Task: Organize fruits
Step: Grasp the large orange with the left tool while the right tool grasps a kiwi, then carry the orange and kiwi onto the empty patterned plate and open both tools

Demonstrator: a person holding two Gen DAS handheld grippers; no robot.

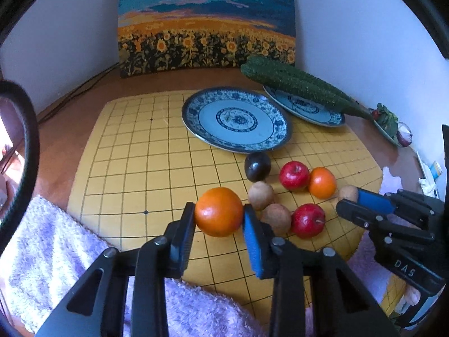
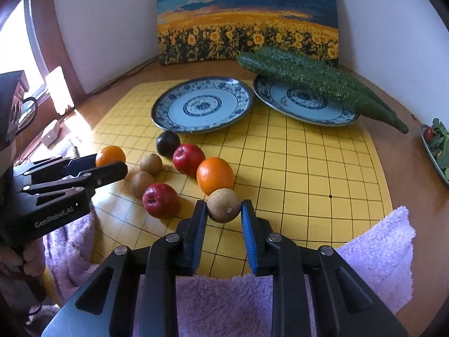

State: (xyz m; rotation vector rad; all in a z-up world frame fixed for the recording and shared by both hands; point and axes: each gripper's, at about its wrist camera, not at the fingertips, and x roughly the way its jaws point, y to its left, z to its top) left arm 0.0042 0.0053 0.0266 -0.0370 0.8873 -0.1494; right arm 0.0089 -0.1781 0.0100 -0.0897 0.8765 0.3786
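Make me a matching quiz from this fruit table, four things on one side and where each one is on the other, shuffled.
1. orange
2. brown fruit
3. cucumbers
4. dark plum

A. lying across the far plate
B. in the right hand-held gripper
C. on the mat beside the near plate
D. in the left hand-held gripper

Pairs: 1-D, 2-B, 3-A, 4-C

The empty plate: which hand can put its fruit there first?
Probably left. The left tool grips an orange, and the empty plate lies just ahead of it. The right tool grips a kiwi, with another orange in its way.
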